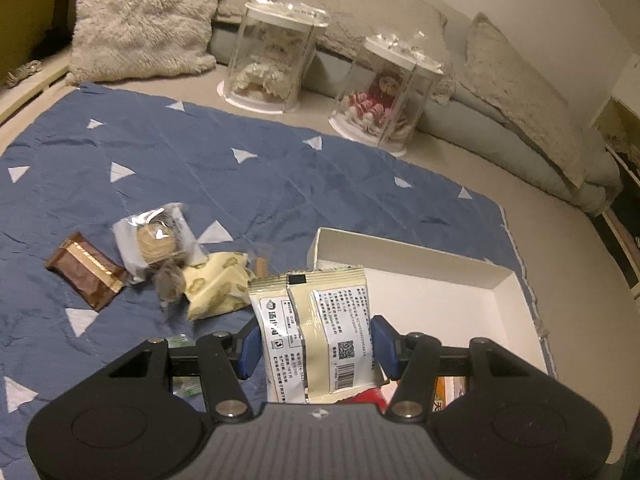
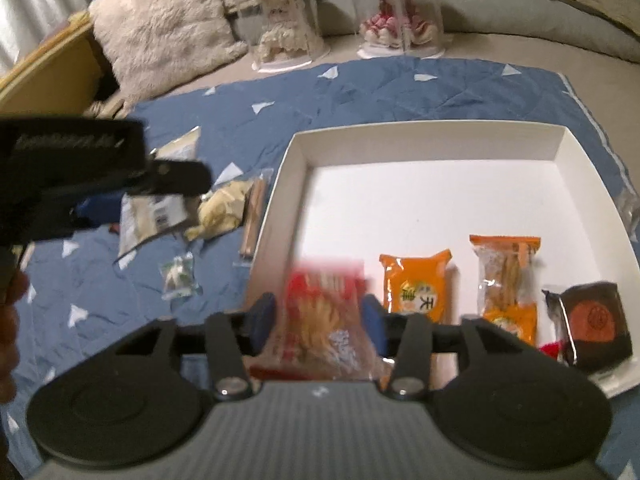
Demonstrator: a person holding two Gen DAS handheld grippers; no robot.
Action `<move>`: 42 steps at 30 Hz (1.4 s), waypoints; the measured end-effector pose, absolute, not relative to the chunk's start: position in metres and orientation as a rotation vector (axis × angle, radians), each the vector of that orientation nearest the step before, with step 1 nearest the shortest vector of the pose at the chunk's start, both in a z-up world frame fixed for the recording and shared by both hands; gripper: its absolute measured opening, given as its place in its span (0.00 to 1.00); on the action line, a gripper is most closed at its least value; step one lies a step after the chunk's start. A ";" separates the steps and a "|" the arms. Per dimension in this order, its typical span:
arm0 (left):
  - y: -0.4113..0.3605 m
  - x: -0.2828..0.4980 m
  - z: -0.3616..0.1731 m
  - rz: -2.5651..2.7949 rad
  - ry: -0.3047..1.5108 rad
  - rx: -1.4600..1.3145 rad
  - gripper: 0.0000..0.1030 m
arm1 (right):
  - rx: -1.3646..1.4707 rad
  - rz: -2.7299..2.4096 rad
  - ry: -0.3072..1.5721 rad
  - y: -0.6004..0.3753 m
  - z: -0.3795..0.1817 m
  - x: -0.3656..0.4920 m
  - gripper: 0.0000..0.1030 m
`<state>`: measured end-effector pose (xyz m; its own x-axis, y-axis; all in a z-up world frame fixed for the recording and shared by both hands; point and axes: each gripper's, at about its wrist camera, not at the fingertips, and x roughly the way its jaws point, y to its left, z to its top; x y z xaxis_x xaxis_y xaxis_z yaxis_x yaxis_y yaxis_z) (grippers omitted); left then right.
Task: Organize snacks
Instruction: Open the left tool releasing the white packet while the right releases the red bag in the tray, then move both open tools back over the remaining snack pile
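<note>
We held the left gripper [image 1: 314, 344] pinched on a cream snack packet [image 1: 320, 328], its blue pads pressing both sides of the packet, which stood upright above the near left corner of the white box [image 1: 496, 280]. Our right gripper [image 2: 318, 320] had its pads spread on either side of a red snack packet [image 2: 324, 320]; the packet was blurred and lay over the near left part of the box floor, and no pad visibly pressed it. Beside it along the box's near edge lay an orange packet [image 2: 414, 284], then an orange-and-clear packet of sticks [image 2: 506, 280], then a dark wrapped cake [image 2: 592, 320] in the near right corner. Left of the box, on the blue cloth [image 1: 240, 184], we saw a small green-and-clear sachet [image 2: 180, 276], a brown bar [image 1: 86, 270], a clear bag with a round brown biscuit [image 1: 154, 244], a pale yellow packet [image 1: 216, 284] and a thin stick pack [image 2: 253, 216] just beside the box's left wall. Beyond the cloth's far edge stood two clear display cases [image 1: 276, 56], with fluffy cushions [image 1: 144, 20] behind.
</note>
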<state>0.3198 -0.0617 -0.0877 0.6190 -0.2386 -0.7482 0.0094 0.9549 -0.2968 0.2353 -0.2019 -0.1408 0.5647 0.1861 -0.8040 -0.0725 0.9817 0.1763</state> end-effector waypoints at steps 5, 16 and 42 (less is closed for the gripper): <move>-0.074 0.333 -0.101 -0.162 0.924 -0.267 0.55 | 0.063 0.180 0.977 -0.202 -0.144 0.242 0.68; -0.118 0.362 -0.119 -0.296 0.894 -0.310 0.56 | 0.103 0.188 0.997 -0.233 -0.139 0.246 0.67; -0.128 0.354 -0.128 -0.292 0.985 -0.150 0.95 | 0.113 0.044 0.956 -0.267 -0.134 0.239 0.82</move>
<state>0.3544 -0.1276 -0.1283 0.5181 -0.3098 -0.7972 0.1753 0.9508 -0.2556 0.2386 -0.2665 -0.1338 0.5760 0.0876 -0.8127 0.0119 0.9932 0.1155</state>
